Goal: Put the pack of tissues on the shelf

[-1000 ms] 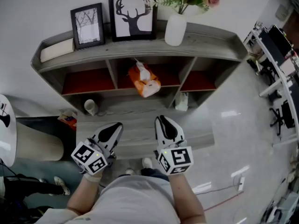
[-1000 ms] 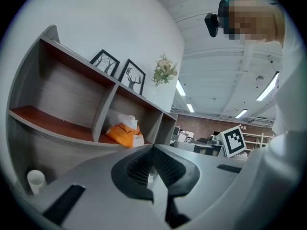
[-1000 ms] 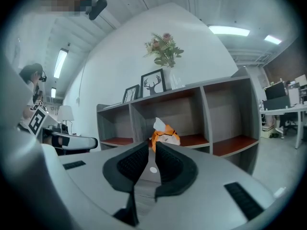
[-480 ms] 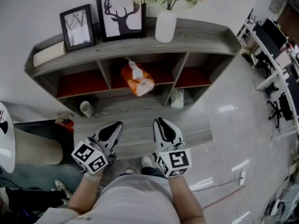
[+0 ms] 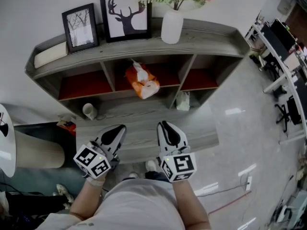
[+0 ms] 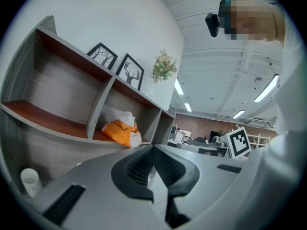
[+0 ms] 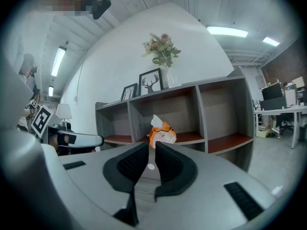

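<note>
The pack of tissues (image 5: 142, 80), orange with a white tissue sticking out, lies in the middle compartment of the grey shelf unit (image 5: 201, 35). It also shows in the left gripper view (image 6: 122, 130) and the right gripper view (image 7: 161, 132). My left gripper (image 5: 121, 128) and right gripper (image 5: 164, 124) hover side by side over the low front ledge (image 5: 204, 139), well short of the pack. Both are shut with nothing between their fingers, as the left gripper (image 6: 153, 150) and right gripper (image 7: 151, 148) show in their own views.
On the shelf top stand a white vase of flowers (image 5: 171, 27), a deer picture (image 5: 125, 12) and a smaller frame (image 5: 80, 27). A white cup (image 5: 89, 110) and a white packet (image 5: 183, 101) sit on the lower level. Desks (image 5: 283, 51) line the right side.
The head view has shifted a little, so the shelf sits slightly further left in the picture. Both grippers have stayed in place and shut.
</note>
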`<state>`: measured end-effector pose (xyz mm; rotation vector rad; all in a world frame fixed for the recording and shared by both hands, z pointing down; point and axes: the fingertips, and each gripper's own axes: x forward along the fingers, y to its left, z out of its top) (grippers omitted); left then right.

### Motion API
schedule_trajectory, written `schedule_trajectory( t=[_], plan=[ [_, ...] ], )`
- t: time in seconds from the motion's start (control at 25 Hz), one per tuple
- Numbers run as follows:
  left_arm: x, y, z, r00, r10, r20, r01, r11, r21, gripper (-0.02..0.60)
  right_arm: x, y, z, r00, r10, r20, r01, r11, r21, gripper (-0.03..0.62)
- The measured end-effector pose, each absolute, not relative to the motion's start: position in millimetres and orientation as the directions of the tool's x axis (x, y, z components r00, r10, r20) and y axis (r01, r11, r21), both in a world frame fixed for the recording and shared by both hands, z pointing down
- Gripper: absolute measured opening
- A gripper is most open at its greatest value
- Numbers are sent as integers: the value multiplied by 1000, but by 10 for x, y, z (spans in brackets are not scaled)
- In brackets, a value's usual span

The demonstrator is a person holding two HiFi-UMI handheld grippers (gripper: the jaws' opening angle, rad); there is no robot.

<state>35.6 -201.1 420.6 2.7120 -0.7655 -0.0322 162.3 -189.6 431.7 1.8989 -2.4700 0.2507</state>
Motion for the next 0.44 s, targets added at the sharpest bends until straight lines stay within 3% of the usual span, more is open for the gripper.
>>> schedule_trajectory(
  t=[0.44],
  plan=[
    [369, -2016, 4232, 856, -512, 67, -505, -802, 319, 15, 1647, -1871, 4361, -252, -960, 125, -963, 237, -126, 52]
  ],
)
